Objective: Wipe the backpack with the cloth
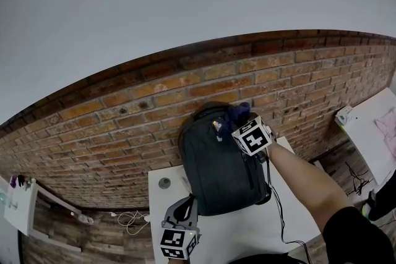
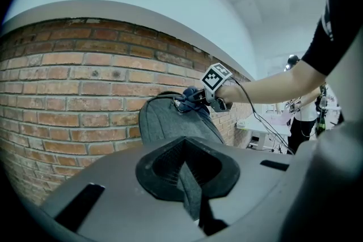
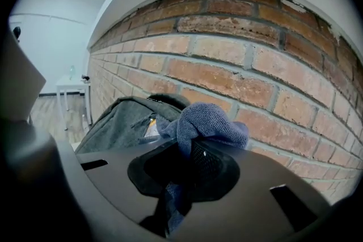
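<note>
A dark grey backpack (image 1: 216, 164) stands upright on the white table (image 1: 247, 235), its back to the brick wall. My right gripper (image 1: 233, 125) is at the backpack's top, shut on a bunched blue cloth (image 1: 238, 112) that rests against the top edge by the handle. In the right gripper view the cloth (image 3: 211, 122) bulges out of the jaws of the right gripper (image 3: 181, 175) above the backpack (image 3: 116, 124). My left gripper (image 1: 184, 212) is at the backpack's lower left corner. In the left gripper view a strip of grey backpack fabric (image 2: 191, 192) is pinched between the jaws of the left gripper (image 2: 190, 178).
The brick wall (image 1: 124, 114) runs close behind the backpack. A round grommet (image 1: 164, 183) sits in the table left of the bag. A black cable (image 1: 276, 210) trails along my right arm. A second white table (image 1: 371, 127) stands at right, a white shelf (image 1: 18, 201) at left.
</note>
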